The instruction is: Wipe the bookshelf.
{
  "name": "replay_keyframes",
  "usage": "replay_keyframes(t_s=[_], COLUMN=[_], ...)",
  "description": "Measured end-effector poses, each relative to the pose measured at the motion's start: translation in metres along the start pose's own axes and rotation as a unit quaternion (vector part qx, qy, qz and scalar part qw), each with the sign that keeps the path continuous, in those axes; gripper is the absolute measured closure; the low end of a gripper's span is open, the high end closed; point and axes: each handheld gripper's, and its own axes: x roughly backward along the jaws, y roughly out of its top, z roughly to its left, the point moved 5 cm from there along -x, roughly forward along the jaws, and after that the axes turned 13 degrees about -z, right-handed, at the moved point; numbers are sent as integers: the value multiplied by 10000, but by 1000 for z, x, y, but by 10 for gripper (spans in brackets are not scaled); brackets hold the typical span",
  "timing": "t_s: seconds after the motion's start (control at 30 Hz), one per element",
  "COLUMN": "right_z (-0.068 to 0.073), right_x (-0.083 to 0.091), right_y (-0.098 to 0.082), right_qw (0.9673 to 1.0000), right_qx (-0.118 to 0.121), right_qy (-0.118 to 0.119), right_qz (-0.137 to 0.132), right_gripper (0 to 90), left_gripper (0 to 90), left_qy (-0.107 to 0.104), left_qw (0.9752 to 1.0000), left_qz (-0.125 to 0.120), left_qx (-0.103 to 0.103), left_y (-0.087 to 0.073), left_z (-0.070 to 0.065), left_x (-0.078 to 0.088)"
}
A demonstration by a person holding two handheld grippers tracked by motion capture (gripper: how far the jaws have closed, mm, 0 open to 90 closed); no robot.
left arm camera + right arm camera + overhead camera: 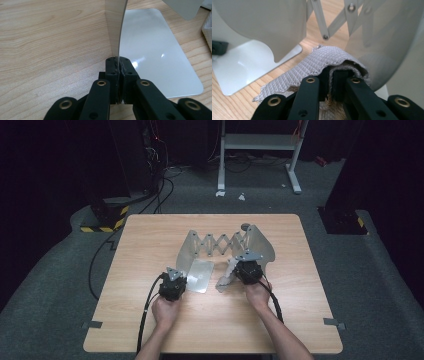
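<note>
Silver-grey metal expanding bookend point(222, 245), pale grey waffle-textured cloth point(317, 65), light wood-grain table point(150, 240), black hand-held gripper point(117, 67)

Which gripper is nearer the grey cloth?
Right. The right gripper is shut on the grey cloth; the left gripper clamps the metal plate, apart from the cloth.

No legible text or labels anywhere.

The cloth's point(317, 67) near end is hidden behind the black jaws at 6 o'clock; the metal plate point(115, 27) is cut off at 12 o'clock.
</note>
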Motion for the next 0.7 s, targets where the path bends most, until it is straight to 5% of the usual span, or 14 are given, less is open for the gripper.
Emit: replay_keyframes(t_s=[0.33, 0.7], right_z=[-2, -8], right_x=[-9, 6], right_y=[-10, 22], right_qw=[9998, 9996], right_qx=[-63, -49], right_qy=[-32, -144], right_qz=[161, -230], right_gripper=[859, 859], left_gripper=[859, 860], left_qy=[5, -4], left_qw=[10000, 10000], left_qz=[1, 1], left_qx=[-2, 2], left_y=[0, 0], left_z=[0, 0], left_x=[0, 0])
